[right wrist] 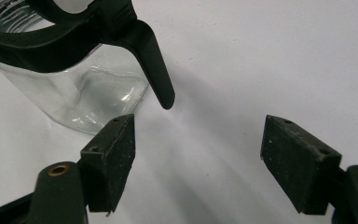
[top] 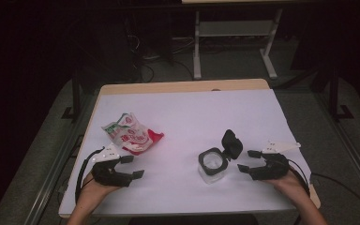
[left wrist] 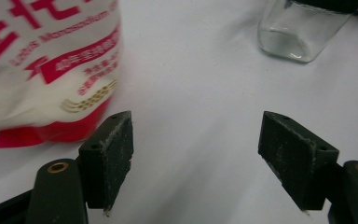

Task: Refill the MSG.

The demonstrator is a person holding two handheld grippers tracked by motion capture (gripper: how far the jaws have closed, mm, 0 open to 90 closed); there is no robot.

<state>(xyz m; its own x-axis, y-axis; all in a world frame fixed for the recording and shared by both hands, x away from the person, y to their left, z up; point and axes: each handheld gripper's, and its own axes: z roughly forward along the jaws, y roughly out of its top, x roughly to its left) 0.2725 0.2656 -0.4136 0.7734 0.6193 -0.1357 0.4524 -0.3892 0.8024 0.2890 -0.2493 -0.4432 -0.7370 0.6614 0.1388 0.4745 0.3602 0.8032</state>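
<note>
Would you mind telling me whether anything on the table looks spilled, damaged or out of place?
Nothing looks spilled or broken. The seasoning bag lies crumpled at the left, and the glass jar stands upright with its black lid flipped open.

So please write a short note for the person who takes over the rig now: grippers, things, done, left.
Left gripper: open, holds nothing, beside the seasoning bag.
Right gripper: open, holds nothing, next to the glass jar.
Jar stands upright on the white table, black flip lid open; it looks nearly empty.
Done: lid is open.
Left, probably: pick up the bag and fill the jar.
</note>
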